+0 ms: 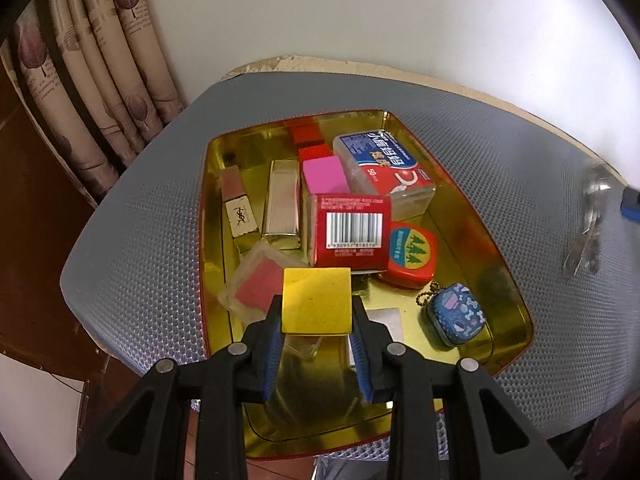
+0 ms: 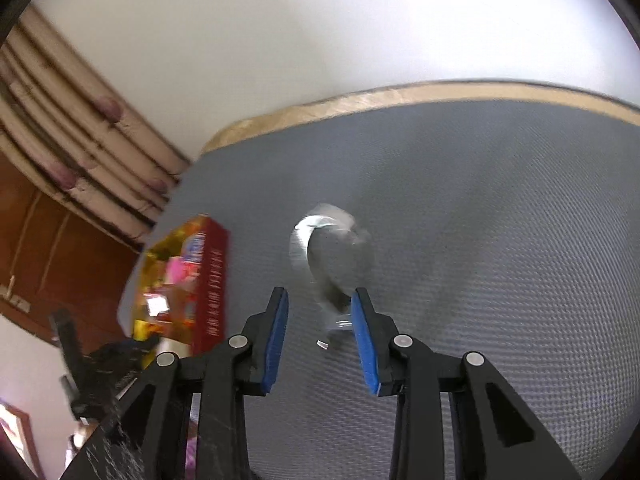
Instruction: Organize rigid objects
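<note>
My left gripper is shut on a yellow block and holds it above the near part of a gold tin tray with a red rim. The tray holds a red barcode box, a pink block, a floss-pick box, two lipstick cases, a red round tin and a small blue tin. My right gripper is open over the grey mat, around a blurred shiny metal clip. The tray lies to its left.
A grey dotted mat covers the table. The metal clip and my right gripper's blue pad show at the right edge of the left wrist view. Curtains and a brown cabinet stand at the left; a white wall is behind.
</note>
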Action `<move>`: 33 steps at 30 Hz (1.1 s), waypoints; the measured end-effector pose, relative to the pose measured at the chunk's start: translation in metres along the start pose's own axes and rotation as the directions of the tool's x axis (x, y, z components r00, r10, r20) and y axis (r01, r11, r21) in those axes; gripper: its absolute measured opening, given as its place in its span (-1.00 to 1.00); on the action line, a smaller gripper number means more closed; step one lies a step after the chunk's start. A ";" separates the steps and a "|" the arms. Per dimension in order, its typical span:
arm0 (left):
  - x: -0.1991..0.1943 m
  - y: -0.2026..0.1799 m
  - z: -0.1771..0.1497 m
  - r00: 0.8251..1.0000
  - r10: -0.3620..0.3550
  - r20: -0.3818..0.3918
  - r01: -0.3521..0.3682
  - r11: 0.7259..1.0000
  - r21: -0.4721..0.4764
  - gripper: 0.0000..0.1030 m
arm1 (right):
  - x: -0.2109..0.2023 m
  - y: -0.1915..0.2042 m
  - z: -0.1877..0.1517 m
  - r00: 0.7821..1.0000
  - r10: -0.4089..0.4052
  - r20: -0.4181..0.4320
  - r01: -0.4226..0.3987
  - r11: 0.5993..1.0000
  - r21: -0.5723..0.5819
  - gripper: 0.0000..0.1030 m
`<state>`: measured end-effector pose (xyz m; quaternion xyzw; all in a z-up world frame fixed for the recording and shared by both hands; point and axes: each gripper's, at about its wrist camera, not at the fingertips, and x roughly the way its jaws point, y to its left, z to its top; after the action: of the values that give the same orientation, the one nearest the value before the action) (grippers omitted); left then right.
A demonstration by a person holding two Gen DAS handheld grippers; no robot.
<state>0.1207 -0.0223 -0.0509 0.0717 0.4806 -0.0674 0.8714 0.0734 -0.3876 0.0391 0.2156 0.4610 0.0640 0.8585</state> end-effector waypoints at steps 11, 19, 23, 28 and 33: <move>0.003 0.005 -0.002 1.000 -0.010 -0.008 0.010 1.000 -0.026 -0.40 | 0.014 0.030 0.006 0.991 -0.127 -0.048 0.118 0.981 -0.152 0.17; 0.004 0.009 -0.001 0.999 -0.037 -0.027 0.036 0.998 -0.052 -0.39 | 0.100 0.012 0.002 0.946 -0.273 -0.175 0.229 0.944 -0.236 0.10; -0.003 0.016 0.003 0.997 -0.080 -0.022 0.078 0.993 -0.086 -0.32 | 0.125 0.015 0.002 0.928 -0.339 -0.156 0.279 0.909 -0.310 -0.33; -0.021 0.031 0.006 0.990 -0.132 0.050 0.138 0.982 -0.132 -0.15 | 0.114 0.011 0.002 0.951 -0.271 -0.146 0.224 0.935 -0.274 -0.35; -0.019 0.043 0.007 0.992 -0.115 0.054 0.122 0.977 -0.177 -0.03 | 0.089 0.006 0.012 0.980 -0.144 -0.136 0.124 0.981 -0.146 -0.35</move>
<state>0.1249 0.0199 -0.0286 -0.0377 0.4691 -0.0771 0.8789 0.1343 -0.3588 -0.0206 0.1193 0.5304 0.0529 0.8376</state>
